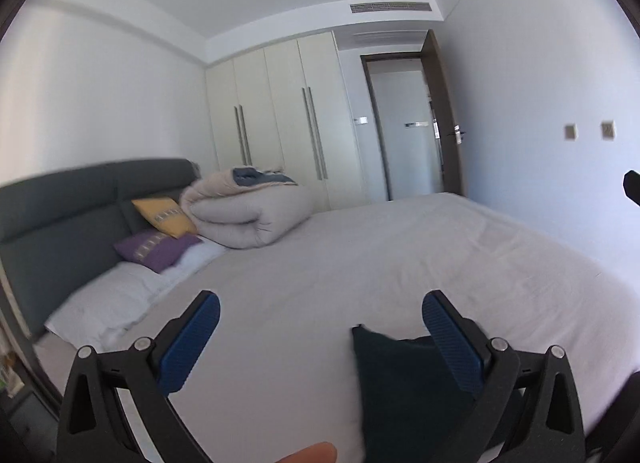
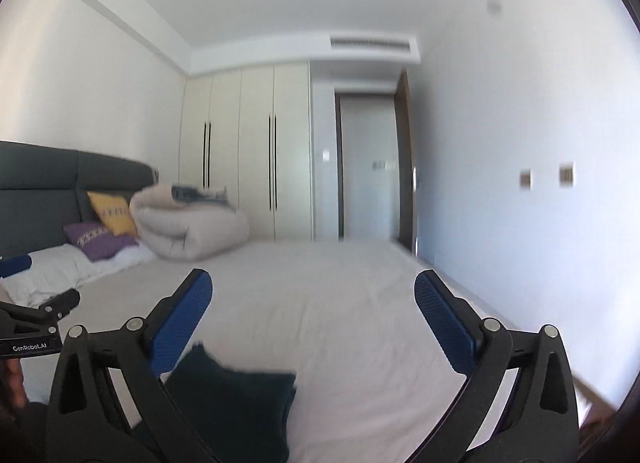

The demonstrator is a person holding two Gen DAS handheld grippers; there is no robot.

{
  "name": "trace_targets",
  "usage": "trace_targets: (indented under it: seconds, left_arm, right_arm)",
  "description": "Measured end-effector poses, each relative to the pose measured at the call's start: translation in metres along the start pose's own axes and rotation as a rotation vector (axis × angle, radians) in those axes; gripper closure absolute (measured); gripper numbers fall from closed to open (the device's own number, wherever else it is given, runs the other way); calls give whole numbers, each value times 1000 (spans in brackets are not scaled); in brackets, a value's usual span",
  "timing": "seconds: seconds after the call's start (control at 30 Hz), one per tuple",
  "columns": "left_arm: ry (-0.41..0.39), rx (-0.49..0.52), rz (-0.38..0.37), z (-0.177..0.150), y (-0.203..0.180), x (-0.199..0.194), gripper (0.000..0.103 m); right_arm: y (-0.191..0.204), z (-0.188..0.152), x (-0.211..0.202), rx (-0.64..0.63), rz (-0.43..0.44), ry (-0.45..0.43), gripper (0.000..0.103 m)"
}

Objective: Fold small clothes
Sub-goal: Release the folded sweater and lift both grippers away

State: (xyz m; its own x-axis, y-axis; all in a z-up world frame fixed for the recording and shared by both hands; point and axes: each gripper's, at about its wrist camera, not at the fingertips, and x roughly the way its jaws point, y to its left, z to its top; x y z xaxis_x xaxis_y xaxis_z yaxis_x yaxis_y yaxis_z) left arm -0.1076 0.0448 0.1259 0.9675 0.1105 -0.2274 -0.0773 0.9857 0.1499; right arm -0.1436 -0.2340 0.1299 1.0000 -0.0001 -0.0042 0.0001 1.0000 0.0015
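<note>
Basically dark navy garment [image 1: 400, 391] lay folded on bed [image 1: 360, 255], near edge. Left claw [image 1: 320, 339] jaws spread apart, empty, right finger over garment. Right claw [image 2: 312, 323] likewise wide apart, empty, garment [image 2: 236, 403] below left finger. Rolled duvet [image 1: 248, 215], pillows near headboard.

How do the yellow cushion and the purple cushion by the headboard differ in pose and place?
The yellow cushion leans up against the headboard; the purple cushion lies flatter, on the white pillow. The yellow one touches the rolled duvet; the purple one sits lower and nearer. Both carry a pale patterned band.
</note>
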Motion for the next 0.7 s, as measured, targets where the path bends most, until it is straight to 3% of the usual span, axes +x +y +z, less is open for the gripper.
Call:
trace_targets:
  seconds: [0.17, 0.27, 0.37, 0.47, 0.53, 0.7]
  left_arm:
    - [104, -62, -20, -2, 9, 10, 0]
    - [298, -144, -108, -25, 12, 42, 0]
    - [392, -201, -141, -45, 12, 62, 0]
    - [451, -164, -135, -62, 2, 73, 0]
    - [473, -152, -149, -70, -6, 77, 0]
    - [511, -137, -171, -83, -18, 81, 0]
  right_arm:
    - [-1, 20, -15, 34, 46, 23, 0]
    - [-5, 1, 0, 29, 25, 257, 0]
    - [-9, -24, 13, 67, -3, 455, 0]
    - [-8, -55, 36, 76, -30, 607, 0]
    - [-6, -72, 50, 75, -57, 666, 0]
    - [-6, -85, 52, 80, -72, 713, 0]
